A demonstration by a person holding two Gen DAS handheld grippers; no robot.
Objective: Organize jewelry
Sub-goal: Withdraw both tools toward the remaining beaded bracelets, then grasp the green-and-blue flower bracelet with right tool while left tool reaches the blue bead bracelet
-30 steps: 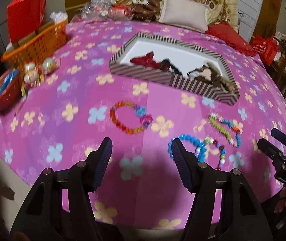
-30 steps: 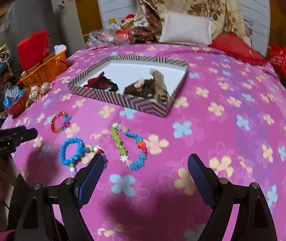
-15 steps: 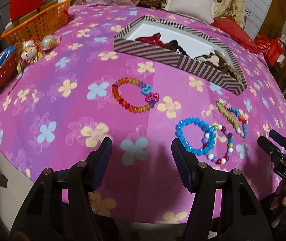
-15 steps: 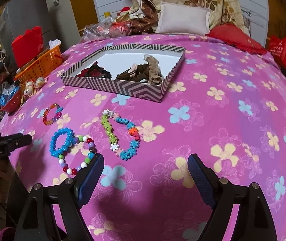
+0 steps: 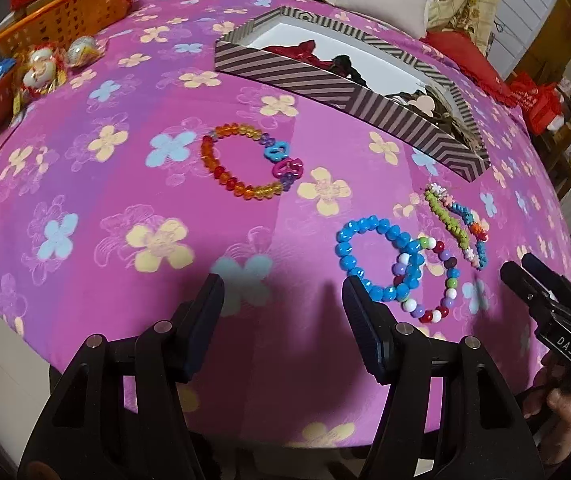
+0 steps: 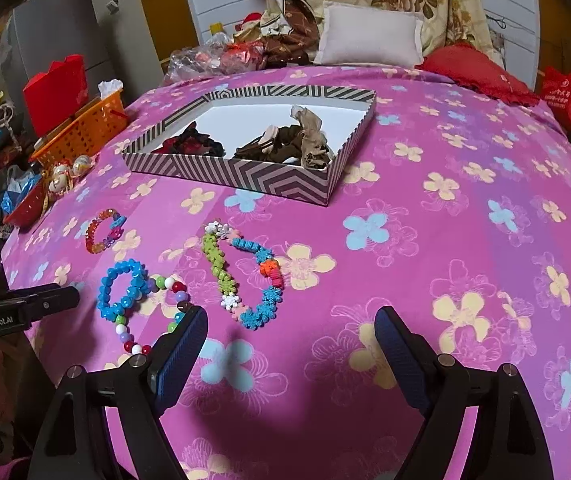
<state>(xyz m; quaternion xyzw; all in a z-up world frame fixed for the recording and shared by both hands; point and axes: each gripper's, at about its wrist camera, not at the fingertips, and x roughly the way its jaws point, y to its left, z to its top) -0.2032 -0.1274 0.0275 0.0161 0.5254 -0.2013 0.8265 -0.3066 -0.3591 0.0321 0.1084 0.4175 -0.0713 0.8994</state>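
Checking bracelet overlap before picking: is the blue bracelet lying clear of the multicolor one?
No, in the left wrist view the blue bracelet overlaps the multicolor bracelet, their loops crossing on the cloth.

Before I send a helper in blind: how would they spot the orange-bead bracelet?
Start at the striped box on the pink flowered cloth. The orange-bead bracelet lies alone on the cloth before it, apart from three clustered bracelets; only it carries blue and pink looped charms.

Black jaws, blue ribbed pads (image 5: 359,332)
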